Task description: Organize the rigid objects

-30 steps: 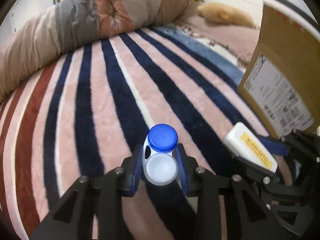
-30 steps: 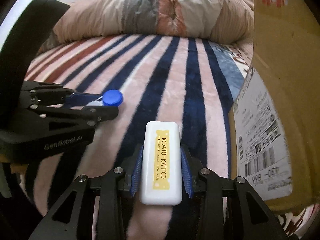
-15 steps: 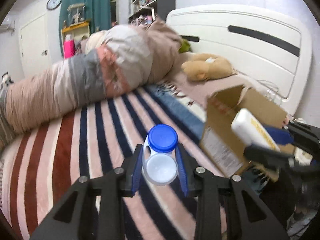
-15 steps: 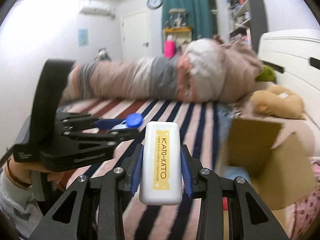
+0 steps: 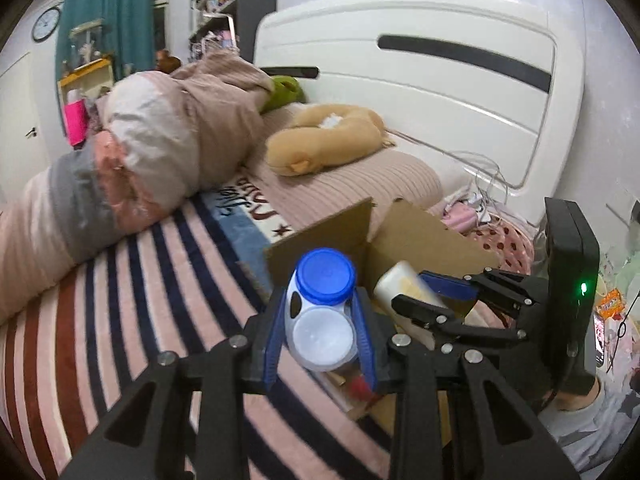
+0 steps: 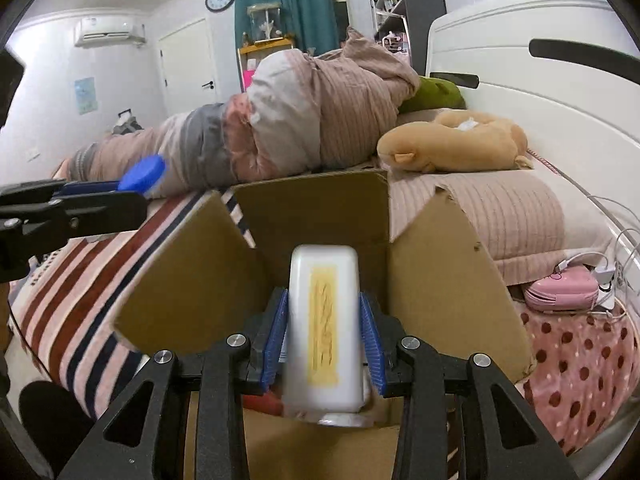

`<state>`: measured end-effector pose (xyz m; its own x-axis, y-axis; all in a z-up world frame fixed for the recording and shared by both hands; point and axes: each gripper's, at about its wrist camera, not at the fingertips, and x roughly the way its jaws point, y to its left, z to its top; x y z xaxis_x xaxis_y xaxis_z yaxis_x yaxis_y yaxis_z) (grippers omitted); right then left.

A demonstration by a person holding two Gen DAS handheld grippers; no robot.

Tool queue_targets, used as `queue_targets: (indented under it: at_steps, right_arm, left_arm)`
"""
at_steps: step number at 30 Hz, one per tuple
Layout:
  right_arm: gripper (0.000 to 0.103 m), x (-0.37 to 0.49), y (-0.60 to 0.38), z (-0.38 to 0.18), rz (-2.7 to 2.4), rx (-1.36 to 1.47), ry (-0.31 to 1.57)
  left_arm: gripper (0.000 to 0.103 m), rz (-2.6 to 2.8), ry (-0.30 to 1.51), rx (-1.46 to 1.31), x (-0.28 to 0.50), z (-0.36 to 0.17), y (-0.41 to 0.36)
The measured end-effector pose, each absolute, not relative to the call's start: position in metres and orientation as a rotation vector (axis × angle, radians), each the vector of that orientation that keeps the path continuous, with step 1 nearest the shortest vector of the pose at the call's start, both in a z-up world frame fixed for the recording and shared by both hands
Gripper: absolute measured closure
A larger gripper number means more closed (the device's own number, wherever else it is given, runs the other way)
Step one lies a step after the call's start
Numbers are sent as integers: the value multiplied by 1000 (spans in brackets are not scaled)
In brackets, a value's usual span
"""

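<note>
A: Why is the right gripper [image 6: 324,344] above the cardboard box [image 6: 312,208]?
B: It clamps the white case [image 6: 323,320], probably to drop it inside.
A: And the left gripper [image 5: 320,332]?
B: It grips the blue-capped container [image 5: 322,308] near the box, waiting.

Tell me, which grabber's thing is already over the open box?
The white case with the yellow label, held by the right gripper, hangs over the open cardboard box. The blue-capped container in the left gripper is off to the side.
</note>
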<state>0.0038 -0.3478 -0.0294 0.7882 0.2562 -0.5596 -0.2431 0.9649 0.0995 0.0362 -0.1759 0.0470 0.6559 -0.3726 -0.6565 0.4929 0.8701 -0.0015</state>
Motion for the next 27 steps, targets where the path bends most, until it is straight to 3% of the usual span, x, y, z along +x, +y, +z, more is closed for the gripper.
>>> queue_targets:
  at_steps: [16,18,22,27]
  right_arm:
    - [71,-13,-359,-40,318,-63,567]
    - [70,-13,-359,-41,314,-68,573]
    - [58,-17,-356,-40,311,-86,577]
    - [57,-15,-357,-35,339,-58,598]
  left_arm:
    - [73,-618,926,276,75,8,-250]
    - [67,-601,928,293,75,6,-249]
    - [57,-575,893,292,70,14,-238]
    - [35,-545,825,268,55,32,-219]
